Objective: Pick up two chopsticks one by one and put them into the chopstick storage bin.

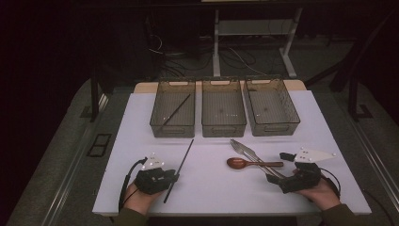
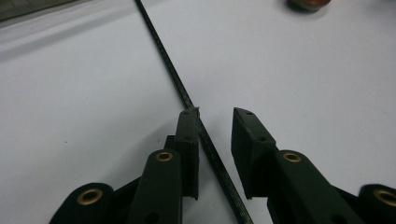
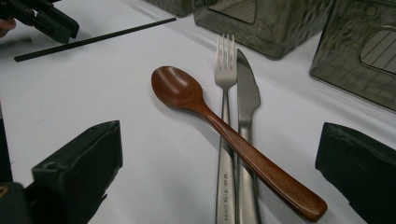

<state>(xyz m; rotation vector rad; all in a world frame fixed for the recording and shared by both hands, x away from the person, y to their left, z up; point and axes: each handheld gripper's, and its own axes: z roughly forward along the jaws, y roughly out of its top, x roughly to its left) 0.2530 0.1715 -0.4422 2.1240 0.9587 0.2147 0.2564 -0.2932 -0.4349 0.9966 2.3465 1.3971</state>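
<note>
One black chopstick point(image 2: 187, 98) between narrowly parted left fingers point(image 2: 189, 135), pointing toward bins point(image 1: 173, 113); right fingers point(image 3: 79, 163) wide.

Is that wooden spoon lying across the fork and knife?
Yes, the wooden spoon's handle crosses over the fork and knife handles.

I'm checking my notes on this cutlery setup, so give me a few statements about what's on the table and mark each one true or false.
1. The wooden spoon lies across the handles of the fork and knife. True.
2. All three bins are empty. False: the left bin holds a black chopstick; the middle bin and right bin look empty.
3. The left tool has its jaws open around a second chopstick on the table. True.
4. The right tool is clamped on the spoon. False: its jaws stand wide apart, holding nothing.
</note>
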